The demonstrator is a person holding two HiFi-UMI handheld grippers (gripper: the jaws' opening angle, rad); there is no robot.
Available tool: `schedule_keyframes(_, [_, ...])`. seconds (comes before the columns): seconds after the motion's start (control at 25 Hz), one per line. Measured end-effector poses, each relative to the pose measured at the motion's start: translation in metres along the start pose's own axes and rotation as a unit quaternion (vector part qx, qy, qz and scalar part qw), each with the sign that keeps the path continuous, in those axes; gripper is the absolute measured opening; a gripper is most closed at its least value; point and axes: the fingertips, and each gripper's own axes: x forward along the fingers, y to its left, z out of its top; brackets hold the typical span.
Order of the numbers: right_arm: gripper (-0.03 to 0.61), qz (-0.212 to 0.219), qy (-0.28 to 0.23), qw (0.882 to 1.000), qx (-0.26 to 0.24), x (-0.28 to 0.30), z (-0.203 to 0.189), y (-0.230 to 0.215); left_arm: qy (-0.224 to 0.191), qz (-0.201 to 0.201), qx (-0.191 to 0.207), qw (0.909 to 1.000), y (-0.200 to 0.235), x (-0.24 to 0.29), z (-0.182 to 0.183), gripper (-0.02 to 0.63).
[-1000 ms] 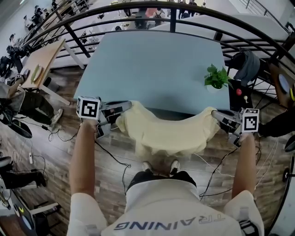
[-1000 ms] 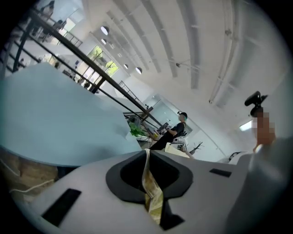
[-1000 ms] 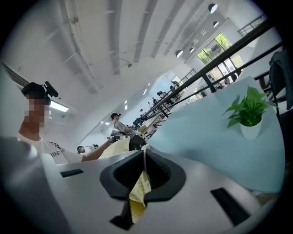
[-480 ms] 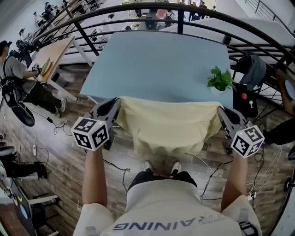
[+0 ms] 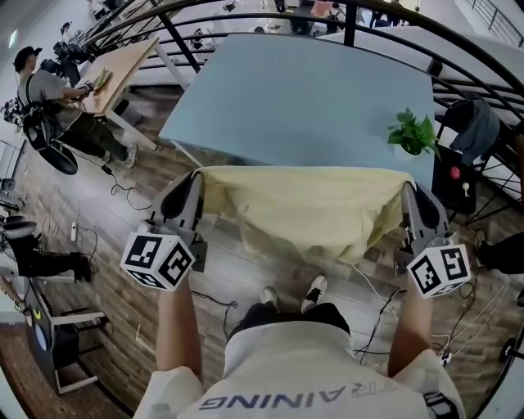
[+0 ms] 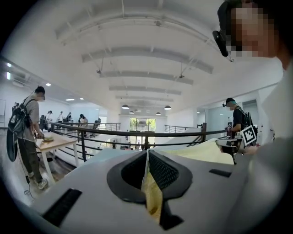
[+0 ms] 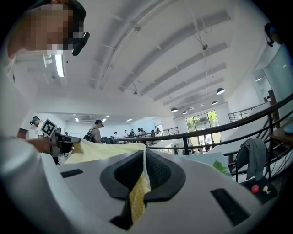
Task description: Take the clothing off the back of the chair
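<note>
A pale yellow garment (image 5: 307, 209) hangs stretched out flat between my two grippers, in front of the light blue table (image 5: 303, 98). My left gripper (image 5: 199, 178) is shut on the garment's left corner, and yellow cloth (image 6: 151, 194) is pinched between its jaws in the left gripper view. At the right corner my right gripper (image 5: 405, 186) is shut on the cloth (image 7: 138, 194) too. Both grippers point roughly level, away from me. No chair back shows under the garment.
A small potted plant (image 5: 413, 135) stands near the table's right edge. A black railing (image 5: 344, 20) curves behind the table. A dark chair with grey clothing (image 5: 475, 131) is at the right. A person (image 5: 49, 98) works at a wooden table at far left. Cables lie on the wood floor.
Both grippers have risen and turned from lying sideways to pointing forward, pulling the garment up and taut. The cloth went from a sagging bundle to a flat, spread sheet.
</note>
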Motion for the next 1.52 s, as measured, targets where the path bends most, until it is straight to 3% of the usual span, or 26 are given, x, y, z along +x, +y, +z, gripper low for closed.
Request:
schedule_keyframes(0.24, [0.032,-0.007,-0.025,1.000,0.002,-0.026,0.011,0.023,-0.033,-0.012,-0.002,0.9994,-0.004,-0.036,0.006,0.044])
schedule_keyframes(0.44, [0.032,-0.048,-0.034,0.998,-0.007,-0.064,0.017,0.051,-0.045,-0.040,0.007,0.9982,-0.010,-0.066,0.005,0.044])
schedule_keyframes(0.88, [0.032,-0.118,-0.007,0.993,0.008,-0.149,-0.004,0.132,-0.052,-0.102,0.016,0.9933,-0.016,-0.149,-0.016,0.044])
schedule_keyframes(1.2, [0.032,-0.114,0.008,0.993,0.004,-0.178,-0.011,0.168,-0.048,-0.101,0.004,0.9937,-0.014,-0.182,-0.027,0.044])
schedule_keyframes(1.52, [0.032,-0.091,0.002,0.996,0.001,-0.208,-0.019,0.172,-0.054,-0.066,0.000,0.9964,-0.034,-0.214,-0.035,0.044])
